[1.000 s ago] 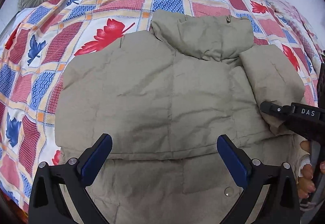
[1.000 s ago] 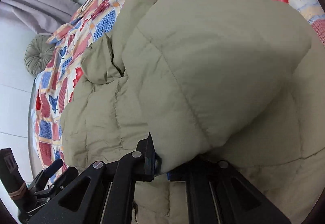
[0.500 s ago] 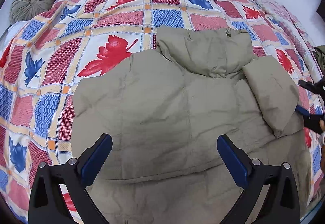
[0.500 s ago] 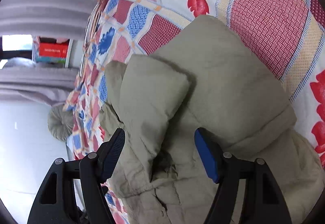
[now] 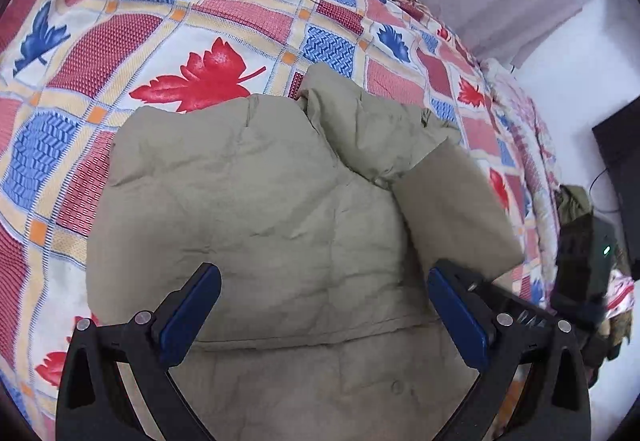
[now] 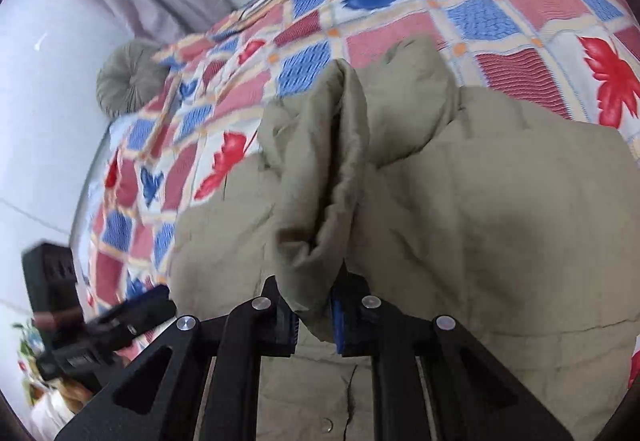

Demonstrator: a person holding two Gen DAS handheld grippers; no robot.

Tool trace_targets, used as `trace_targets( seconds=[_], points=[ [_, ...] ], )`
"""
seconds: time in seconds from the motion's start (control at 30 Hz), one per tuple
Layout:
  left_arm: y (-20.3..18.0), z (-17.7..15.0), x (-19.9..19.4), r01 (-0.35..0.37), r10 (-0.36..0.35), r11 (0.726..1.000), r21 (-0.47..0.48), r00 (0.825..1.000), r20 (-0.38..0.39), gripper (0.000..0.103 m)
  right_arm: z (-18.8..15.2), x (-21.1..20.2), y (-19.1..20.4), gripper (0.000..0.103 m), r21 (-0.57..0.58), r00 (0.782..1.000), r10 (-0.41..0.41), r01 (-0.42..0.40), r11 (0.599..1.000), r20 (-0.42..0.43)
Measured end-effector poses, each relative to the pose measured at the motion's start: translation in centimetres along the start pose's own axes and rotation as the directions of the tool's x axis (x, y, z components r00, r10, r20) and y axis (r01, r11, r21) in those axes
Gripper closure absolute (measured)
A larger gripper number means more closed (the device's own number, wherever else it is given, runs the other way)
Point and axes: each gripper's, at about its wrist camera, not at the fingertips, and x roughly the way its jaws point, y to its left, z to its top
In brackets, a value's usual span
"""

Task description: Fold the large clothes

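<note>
My puffy olive-green quilted jacket (image 5: 256,225) lay flat on the red-and-blue leaf-print bedspread (image 5: 120,41). Left gripper (image 5: 320,313) hovered over it, jaws wide, nothing in them. Right gripper (image 6: 314,325) was closing, pinching the jacket's sleeve (image 6: 320,177).

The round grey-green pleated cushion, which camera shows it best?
The right wrist view: the round grey-green pleated cushion sits whole at the far edge of the patchwork leaf-print bedspread, its centre button visible. In the left wrist view it is at most a dark sliver at the top edge.
</note>
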Motion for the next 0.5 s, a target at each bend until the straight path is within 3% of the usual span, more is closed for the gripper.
trace_targets(
  seconds=[0.07,0.13,0.2,0.3,0.4,0.47,0.5],
  points=[
    [0.3,0.4,0.5,0.063,-0.064,0.997,-0.05,0.998,-0.003,0.0,-1.1,1.4,0.4,0.081,-0.012,0.998,-0.019,0.019,1.0,-0.056],
    [0.4,0.7,1.3,0.116,-0.118,0.989,-0.093,0.993,-0.012,0.0,-2.0,1.8,0.3,0.047,0.01,0.996,-0.006,0.006,1.0,-0.089],
    [0.1,0.9,2.3,0.143,-0.147,0.983,-0.114,0.989,-0.028,0.0,-2.5,1.3,-0.1,0.033,0.018,0.996,0.006,-0.005,1.0,-0.086],
    [-0.7,0.9,3.8,0.147,-0.153,0.984,-0.105,0.987,-0.057,0.0,-3.5,-1.0,-1.4,0.034,0.013,0.998,-0.027,0.028,1.0,-0.061],
    [-1.4,0.9,4.9,0.16,-0.167,0.983,-0.094,0.983,-0.079,0.0,-4.8,-3.8,-4.6,0.034,0.048,0.993,-0.113,0.115,0.992,-0.041],
    [-1.9,1.1,5.5,0.173,-0.18,0.981,-0.085,0.98,-0.083,0.0,-5.6,-5.5,-7.4,0.05,0.093,0.985,-0.171,0.174,0.98,-0.038],
    [-2.3,1.2,6.1,0.177,-0.184,0.981,-0.079,0.979,-0.09,0.0,-6.1,-6.2,-9.0,0.064,0.112,0.979,-0.2,0.204,0.973,-0.047]
  ],
)
